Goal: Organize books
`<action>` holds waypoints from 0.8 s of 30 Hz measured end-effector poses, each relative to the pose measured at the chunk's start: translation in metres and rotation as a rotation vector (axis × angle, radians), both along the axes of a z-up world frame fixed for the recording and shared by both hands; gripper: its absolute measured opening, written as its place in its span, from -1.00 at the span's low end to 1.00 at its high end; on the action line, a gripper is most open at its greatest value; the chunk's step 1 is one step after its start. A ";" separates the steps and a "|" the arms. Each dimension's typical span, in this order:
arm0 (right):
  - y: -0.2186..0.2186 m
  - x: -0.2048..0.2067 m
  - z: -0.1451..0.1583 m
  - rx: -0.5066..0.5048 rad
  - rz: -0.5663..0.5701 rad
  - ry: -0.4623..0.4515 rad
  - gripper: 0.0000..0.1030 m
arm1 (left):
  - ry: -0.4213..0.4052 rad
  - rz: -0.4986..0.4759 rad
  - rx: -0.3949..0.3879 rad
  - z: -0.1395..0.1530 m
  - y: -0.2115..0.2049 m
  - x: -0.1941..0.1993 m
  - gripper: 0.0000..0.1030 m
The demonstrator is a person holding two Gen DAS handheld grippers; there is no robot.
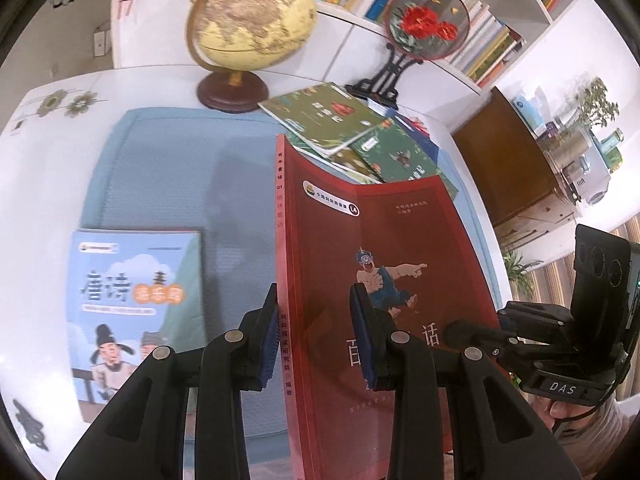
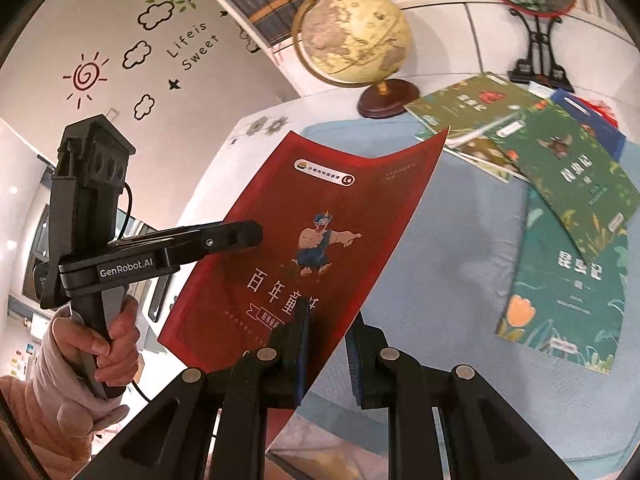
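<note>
A red book point(image 1: 400, 240) with a cartoon figure on its cover hangs tilted above the blue mat point(image 1: 172, 168). My left gripper point(image 1: 316, 320) is shut on its spine side, one pad on each face. My right gripper point(image 2: 328, 344) is shut on the opposite lower edge of the same red book point(image 2: 320, 200), and the cover bows between the two grips. In the right wrist view the left gripper point(image 2: 236, 236) reaches the book's left edge, with a hand around its handle. A light blue book point(image 1: 136, 312) lies flat at the mat's left.
Several green books point(image 1: 340, 120) overlap at the mat's far right, with a teal book point(image 2: 568, 280) nearer. A globe point(image 1: 252, 16) and a round embroidered fan on a black stand point(image 1: 426, 20) stand at the table's back. Behind them are full bookshelves point(image 1: 492, 44).
</note>
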State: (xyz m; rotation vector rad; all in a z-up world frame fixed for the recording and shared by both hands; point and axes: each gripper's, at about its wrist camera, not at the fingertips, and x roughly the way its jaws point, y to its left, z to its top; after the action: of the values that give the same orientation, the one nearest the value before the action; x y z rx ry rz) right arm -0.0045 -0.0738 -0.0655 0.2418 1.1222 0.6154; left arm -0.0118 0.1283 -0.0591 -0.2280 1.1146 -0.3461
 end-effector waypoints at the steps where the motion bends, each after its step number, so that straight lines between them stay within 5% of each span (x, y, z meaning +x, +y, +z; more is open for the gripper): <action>1: 0.007 0.001 0.000 0.001 0.007 -0.001 -0.67 | -0.001 0.005 0.001 0.001 0.006 0.000 -0.45; 24: 0.131 0.034 -0.009 0.012 0.159 0.010 -0.67 | 0.006 0.174 -0.015 -0.006 0.134 -0.008 -0.45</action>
State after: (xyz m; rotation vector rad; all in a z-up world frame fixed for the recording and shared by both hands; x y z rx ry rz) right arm 0.0290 0.0575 -0.0741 0.1670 1.1545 0.7632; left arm -0.0198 0.2627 -0.0653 -0.3365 1.0898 -0.1993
